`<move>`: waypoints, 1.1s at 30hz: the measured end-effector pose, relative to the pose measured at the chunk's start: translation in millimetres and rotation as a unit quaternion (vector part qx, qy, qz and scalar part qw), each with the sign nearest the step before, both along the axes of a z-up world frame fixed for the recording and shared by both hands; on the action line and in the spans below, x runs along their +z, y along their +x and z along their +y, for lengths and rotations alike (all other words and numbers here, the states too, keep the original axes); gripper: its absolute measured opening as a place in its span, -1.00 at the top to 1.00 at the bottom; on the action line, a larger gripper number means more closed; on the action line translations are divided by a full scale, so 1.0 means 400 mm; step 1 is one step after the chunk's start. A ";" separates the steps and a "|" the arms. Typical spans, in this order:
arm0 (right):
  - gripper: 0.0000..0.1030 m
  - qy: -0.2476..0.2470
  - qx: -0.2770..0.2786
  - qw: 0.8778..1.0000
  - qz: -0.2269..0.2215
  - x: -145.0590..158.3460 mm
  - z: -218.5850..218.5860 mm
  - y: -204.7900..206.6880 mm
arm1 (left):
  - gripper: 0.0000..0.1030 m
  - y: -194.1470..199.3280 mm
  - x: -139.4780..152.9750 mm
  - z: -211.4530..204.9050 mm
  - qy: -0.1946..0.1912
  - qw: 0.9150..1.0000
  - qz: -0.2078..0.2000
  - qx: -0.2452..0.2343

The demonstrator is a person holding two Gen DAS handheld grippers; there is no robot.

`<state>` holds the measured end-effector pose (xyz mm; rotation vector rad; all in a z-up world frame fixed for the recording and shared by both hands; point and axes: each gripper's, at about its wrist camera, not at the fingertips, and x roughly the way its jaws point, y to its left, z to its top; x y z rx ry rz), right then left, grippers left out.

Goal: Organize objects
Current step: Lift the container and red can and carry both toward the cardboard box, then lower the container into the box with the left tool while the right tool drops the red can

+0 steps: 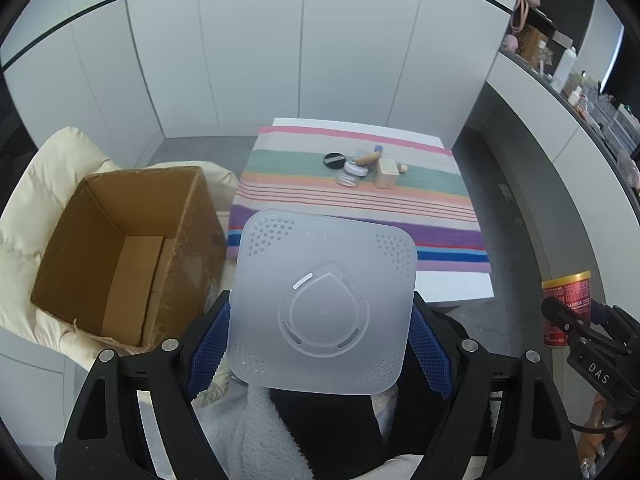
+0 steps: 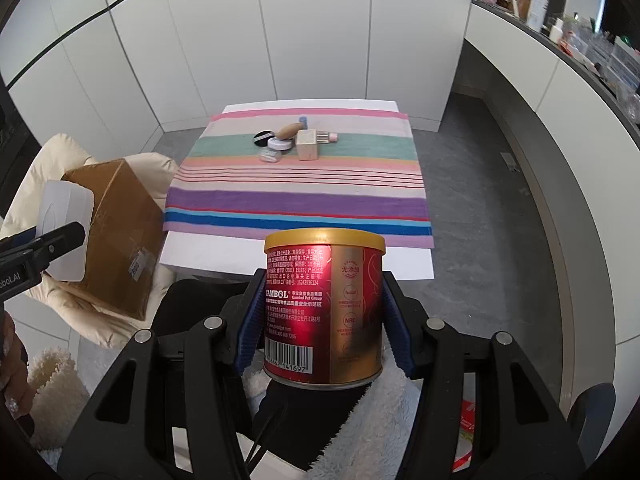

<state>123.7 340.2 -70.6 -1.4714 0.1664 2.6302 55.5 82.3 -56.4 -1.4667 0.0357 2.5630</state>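
My left gripper is shut on a translucent white square plastic lid, its blue pads pressing both sides; the lid hangs in the air in front of the table. That lid also shows at the left edge of the right wrist view. My right gripper is shut on a red and gold can held upright; the can appears at the right of the left wrist view. An open, empty cardboard box rests on a cream cushion to the left. Small cosmetics lie clustered on the striped cloth.
A low white table under the striped cloth stands against white wall panels. A curved counter with bottles and clutter runs along the right. Fluffy white fabric and dark clothing lie below the grippers. Grey floor surrounds the table.
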 end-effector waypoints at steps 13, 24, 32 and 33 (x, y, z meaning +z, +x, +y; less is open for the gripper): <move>-0.09 -0.005 0.097 0.995 -0.004 -0.015 -0.186 -0.072 | -0.61 0.046 -0.031 -0.201 0.001 0.996 -0.018 0.084; -0.09 -0.001 0.250 0.968 -0.013 -0.041 -0.498 -0.120 | -0.61 0.148 -0.066 -0.500 0.008 0.974 -0.028 0.224; -0.09 0.006 0.349 0.937 -0.027 -0.091 -0.715 -0.123 | -0.61 0.146 -0.098 -0.602 0.009 0.964 -0.031 0.265; -0.09 0.007 0.354 0.935 -0.030 -0.097 -0.733 -0.125 | -0.61 0.140 -0.100 -0.605 0.008 0.964 -0.031 0.266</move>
